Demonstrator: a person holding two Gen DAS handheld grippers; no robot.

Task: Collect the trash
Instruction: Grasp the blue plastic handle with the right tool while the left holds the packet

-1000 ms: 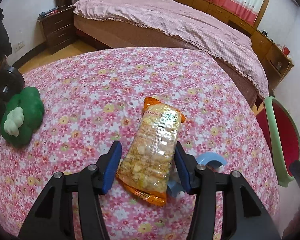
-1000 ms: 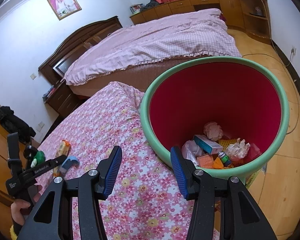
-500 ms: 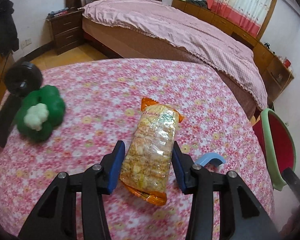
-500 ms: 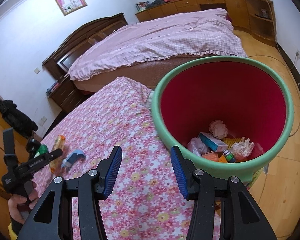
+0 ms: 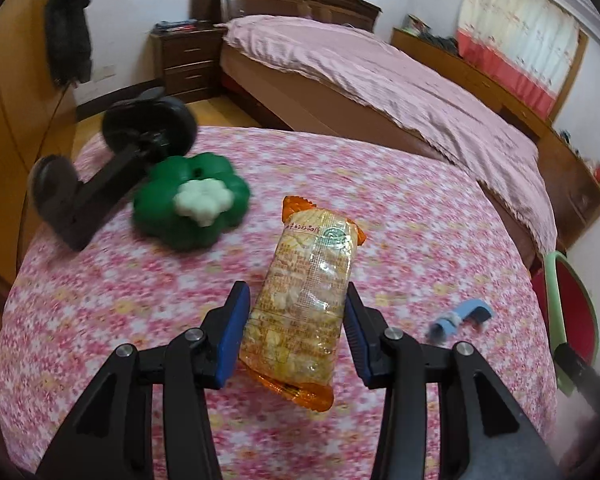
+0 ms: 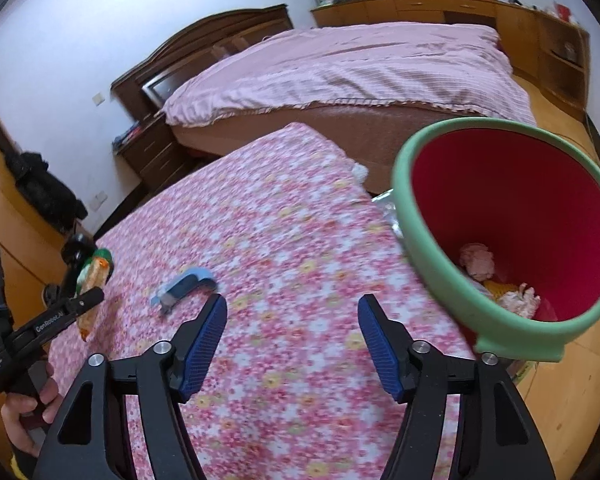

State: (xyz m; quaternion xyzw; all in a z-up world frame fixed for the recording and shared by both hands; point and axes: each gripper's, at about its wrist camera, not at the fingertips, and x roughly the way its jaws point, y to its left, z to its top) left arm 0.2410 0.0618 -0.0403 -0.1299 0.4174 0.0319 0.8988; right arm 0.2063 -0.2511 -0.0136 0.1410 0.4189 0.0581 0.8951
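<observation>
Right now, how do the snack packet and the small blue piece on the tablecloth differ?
The snack packet is long, orange-ended and clear, clamped between the left gripper pads. The small blue piece is much smaller, curved and lies loose on the floral tablecloth. The right gripper is opening with nothing in it. Neither item is in the red bin.

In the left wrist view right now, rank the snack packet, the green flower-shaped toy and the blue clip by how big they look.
1. Snack packet, held in the left gripper; being nearest the camera inflates it.
2. Green flower-shaped toy, not far behind; true order of these two is unsure.
3. Blue clip, clearly smallest.
</observation>
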